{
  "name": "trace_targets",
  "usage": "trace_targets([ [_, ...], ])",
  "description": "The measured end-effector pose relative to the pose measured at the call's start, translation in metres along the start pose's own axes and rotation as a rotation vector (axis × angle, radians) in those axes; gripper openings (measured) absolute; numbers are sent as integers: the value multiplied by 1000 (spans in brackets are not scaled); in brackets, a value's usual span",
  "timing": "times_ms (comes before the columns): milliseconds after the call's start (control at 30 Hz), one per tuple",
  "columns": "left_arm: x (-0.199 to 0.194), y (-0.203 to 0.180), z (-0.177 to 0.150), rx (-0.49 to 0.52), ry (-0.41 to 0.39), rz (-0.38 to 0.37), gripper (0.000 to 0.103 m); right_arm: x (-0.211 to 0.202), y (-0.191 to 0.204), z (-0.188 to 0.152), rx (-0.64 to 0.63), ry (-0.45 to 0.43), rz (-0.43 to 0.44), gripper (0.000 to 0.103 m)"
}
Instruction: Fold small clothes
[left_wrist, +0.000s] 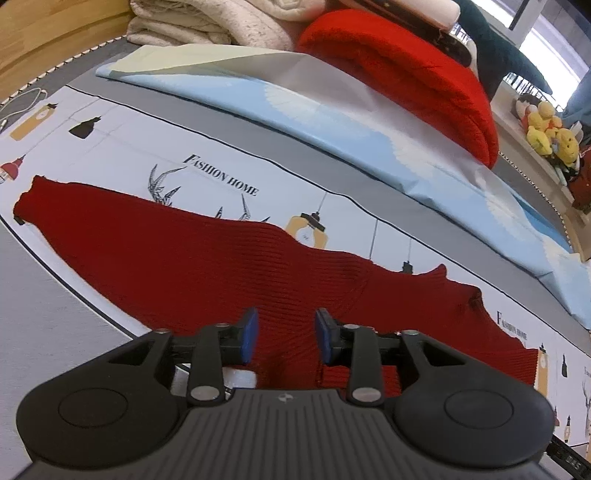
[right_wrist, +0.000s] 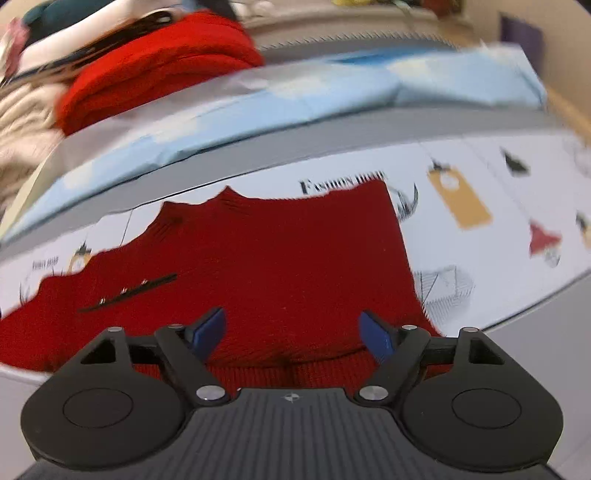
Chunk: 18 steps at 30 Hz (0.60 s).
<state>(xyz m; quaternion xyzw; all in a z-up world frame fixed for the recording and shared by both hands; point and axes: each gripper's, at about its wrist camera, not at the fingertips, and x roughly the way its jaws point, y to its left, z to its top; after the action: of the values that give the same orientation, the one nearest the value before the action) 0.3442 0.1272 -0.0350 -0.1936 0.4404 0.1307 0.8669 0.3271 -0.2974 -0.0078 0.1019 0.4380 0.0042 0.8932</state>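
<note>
A dark red ribbed knit sweater (left_wrist: 192, 258) lies flat on a white printed cloth (left_wrist: 110, 147) with "Fashion Home" lettering. In the left wrist view a sleeve stretches off to the left. My left gripper (left_wrist: 287, 334) hovers low over the sweater's near edge, open. Its blue pads (left_wrist: 250, 334) stand a little apart, with red knit showing in the gap. In the right wrist view the sweater (right_wrist: 288, 251) fills the middle, and a thin dark strip (right_wrist: 129, 291) lies on its left part. My right gripper (right_wrist: 291, 332) is wide open above the near hem, holding nothing.
Behind the printed cloth lies a folded light-blue sheet (left_wrist: 295, 110). On it sit a bright red knit (left_wrist: 406, 74) and cream blankets (left_wrist: 207, 26). Yellow plush toys (left_wrist: 550, 136) stand at the far right, a wooden board (left_wrist: 55, 33) at the far left, and a white cable (left_wrist: 22, 103) beside it.
</note>
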Motion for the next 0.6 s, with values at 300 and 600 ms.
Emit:
trace_targets([
  [300,-4,-6,-4,34,-54,-8,81,-33,5,-1,-28,-69,-18,81],
  [600,-7,-5,-3,67,-136,37,83,-39,-4,0,2,-93,-39,82],
])
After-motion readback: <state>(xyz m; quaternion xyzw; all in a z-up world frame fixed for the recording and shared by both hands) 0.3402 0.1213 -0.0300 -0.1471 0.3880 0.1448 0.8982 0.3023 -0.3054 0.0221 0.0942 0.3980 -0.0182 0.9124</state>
